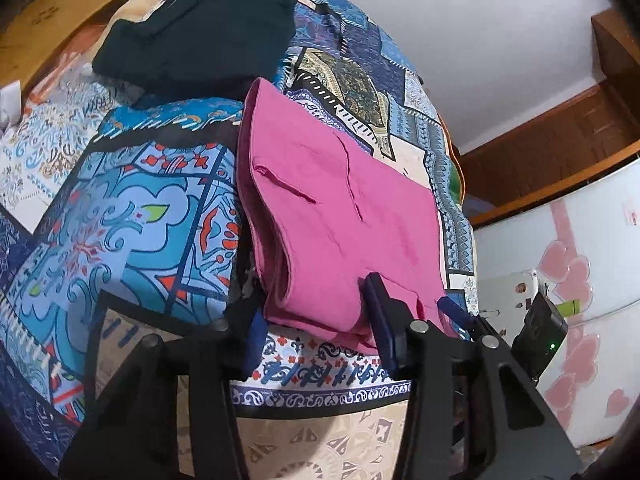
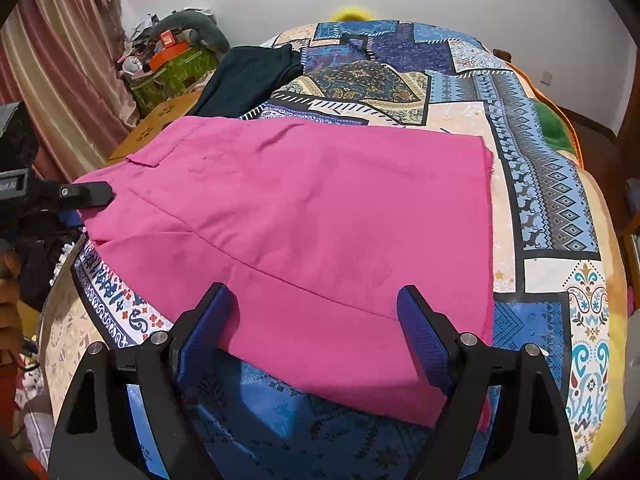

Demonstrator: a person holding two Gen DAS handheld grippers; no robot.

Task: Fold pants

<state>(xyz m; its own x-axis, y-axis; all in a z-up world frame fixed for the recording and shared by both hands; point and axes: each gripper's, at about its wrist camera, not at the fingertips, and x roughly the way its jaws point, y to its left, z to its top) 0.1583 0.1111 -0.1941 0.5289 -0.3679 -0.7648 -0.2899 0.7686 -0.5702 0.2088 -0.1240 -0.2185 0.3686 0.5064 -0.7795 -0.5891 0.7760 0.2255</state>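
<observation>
The pink pants [image 2: 304, 216] lie folded and spread flat on the bed [image 2: 552, 208], over its patterned patchwork cover, near the bed's front edge, with the waistband end toward the left edge and the frayed cut end toward the right. The left gripper [image 1: 316, 320] sits at the waistband corner by the front edge: its jaws straddle the layered fold of fabric, one blue pad beside the stack and the other lying on top of it, and whether the pads actually squeeze the cloth I cannot tell. In the right wrist view its black finger tip rests at that same corner. The right gripper [image 2: 316, 344] hangs released over the front hem of the pants, jaws wide apart with the cloth below between them. A dark garment [image 1: 192, 28] lies farther back on the bed, apart from the pants.
</observation>
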